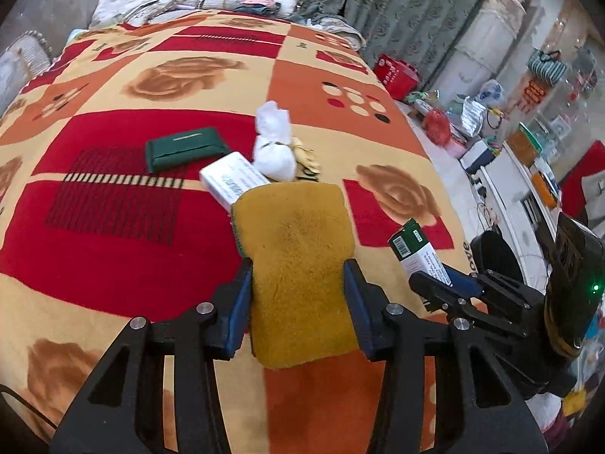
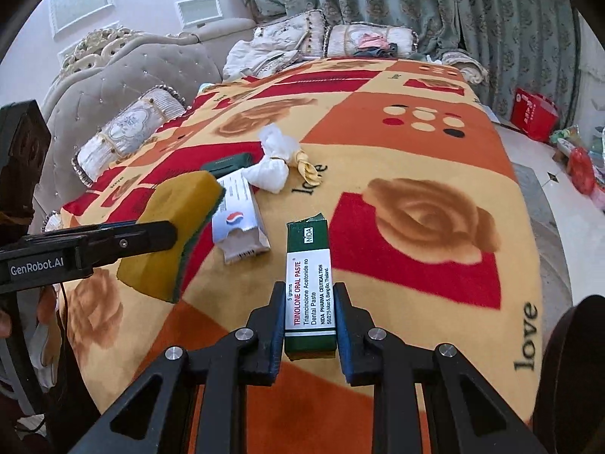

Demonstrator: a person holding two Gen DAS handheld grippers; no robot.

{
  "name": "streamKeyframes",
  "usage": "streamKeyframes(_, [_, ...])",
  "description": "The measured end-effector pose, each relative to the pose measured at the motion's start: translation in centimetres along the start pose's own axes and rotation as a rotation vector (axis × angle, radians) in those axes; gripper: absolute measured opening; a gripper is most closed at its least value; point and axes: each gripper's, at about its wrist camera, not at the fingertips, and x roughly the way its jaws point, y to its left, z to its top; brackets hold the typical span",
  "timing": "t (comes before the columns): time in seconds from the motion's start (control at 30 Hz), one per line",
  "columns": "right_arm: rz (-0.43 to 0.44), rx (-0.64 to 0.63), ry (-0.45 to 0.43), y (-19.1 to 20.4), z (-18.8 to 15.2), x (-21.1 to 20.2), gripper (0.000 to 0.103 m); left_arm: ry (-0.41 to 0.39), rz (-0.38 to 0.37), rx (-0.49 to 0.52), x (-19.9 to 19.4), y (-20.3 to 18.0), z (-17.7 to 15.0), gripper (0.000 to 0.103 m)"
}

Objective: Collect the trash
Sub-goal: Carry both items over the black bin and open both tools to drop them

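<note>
Left tongs (image 1: pixel 298 295) pinch a yellow sponge (image 1: pixel 298 265); right tongs (image 2: pixel 309 325) pinch a green paste box (image 2: pixel 309 283). On the bed (image 2: pixel 435 151), toward 12 o'clock, white carton (image 2: pixel 240 227), tissue wad (image 2: pixel 270 172) and green pouch (image 1: pixel 185 147) remain uncollected.

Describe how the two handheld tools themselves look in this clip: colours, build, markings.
Both are matte black frames with triangular cut-outs and round silver bolt heads. The left tool and right tool each end in two fingers faced with dark blue pads. The left one's side reads "GenRobot.AI" in white. The right one's black body shows a small green light. A thin black cable hangs near the left one.
</note>
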Motion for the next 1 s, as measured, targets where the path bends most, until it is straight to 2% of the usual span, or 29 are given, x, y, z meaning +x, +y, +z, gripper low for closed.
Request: streamKeyframes(1.0, [-0.098, 0.133, -0.06, -6.0, -2.9, -6.3, 0.023, 0.026, -0.035, 0.181, 2.8, -9.5, -0.6, 0.044])
